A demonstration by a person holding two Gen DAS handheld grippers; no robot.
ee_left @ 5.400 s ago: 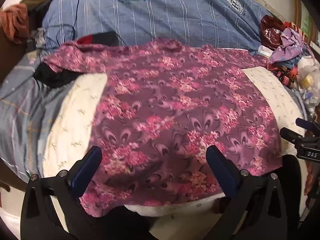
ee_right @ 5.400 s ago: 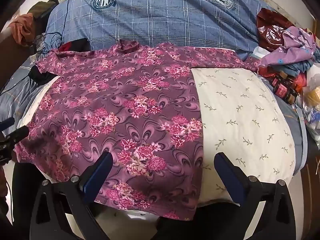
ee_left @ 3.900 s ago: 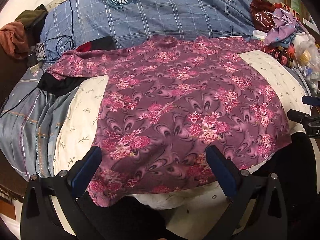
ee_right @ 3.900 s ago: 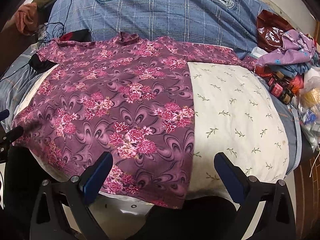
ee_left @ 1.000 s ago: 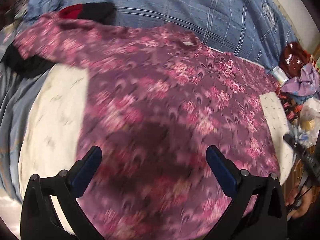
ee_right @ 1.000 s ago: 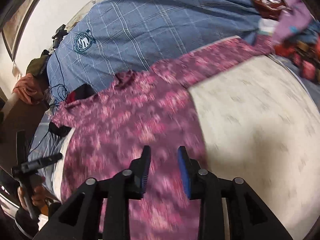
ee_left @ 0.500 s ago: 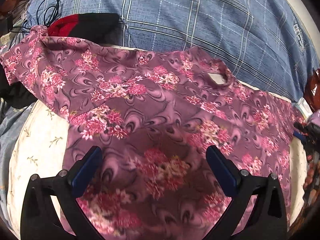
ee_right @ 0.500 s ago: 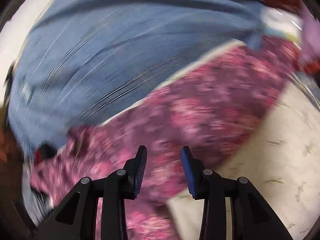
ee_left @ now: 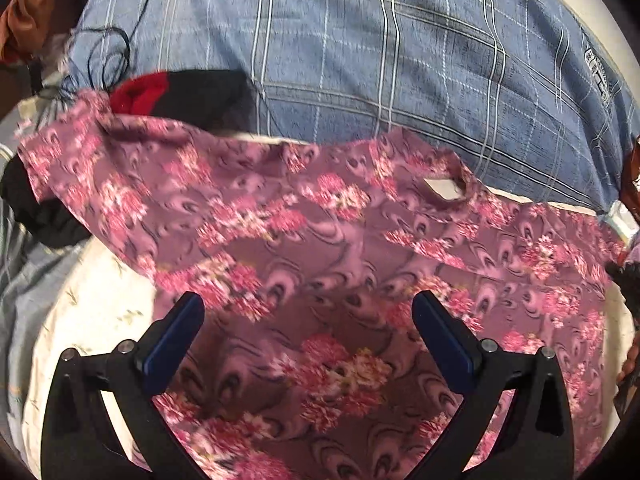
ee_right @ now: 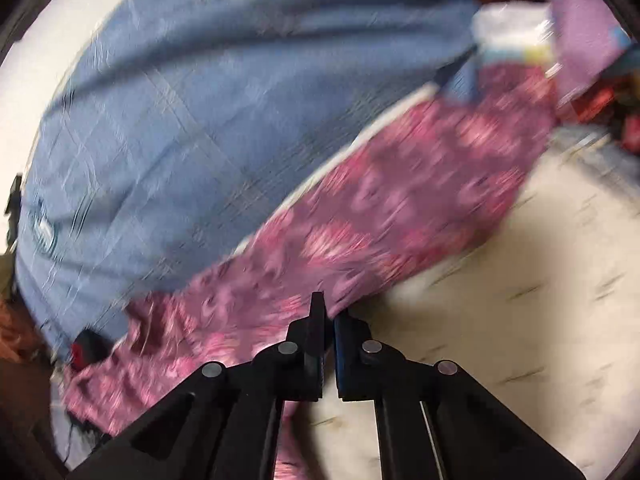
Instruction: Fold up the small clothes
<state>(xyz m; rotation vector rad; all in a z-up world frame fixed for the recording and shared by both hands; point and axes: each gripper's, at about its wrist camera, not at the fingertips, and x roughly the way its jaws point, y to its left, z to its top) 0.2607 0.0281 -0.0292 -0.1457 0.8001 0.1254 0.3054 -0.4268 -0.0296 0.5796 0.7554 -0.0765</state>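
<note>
A purple top with pink flowers [ee_left: 320, 280] lies spread flat on a cream cloth [ee_left: 92, 312], neck hole toward the blue blanket. My left gripper [ee_left: 308, 316] is open and empty, hovering over the top's middle below the neck. In the blurred right wrist view, my right gripper [ee_right: 329, 314] has its jaws closed at the lower edge of the top's right sleeve [ee_right: 400, 216]; cloth seems to sit between the pads.
A blue checked blanket [ee_left: 360, 60] lies behind the top. A red and black garment [ee_left: 180, 92] and a black cable [ee_left: 108, 56] sit at the far left. Bags and loose clothes [ee_right: 580, 32] pile up at the right.
Both grippers moved forward from the hem toward the neck and sleeves. My right gripper went from wide open to closed at the right sleeve's edge. The left stayed open.
</note>
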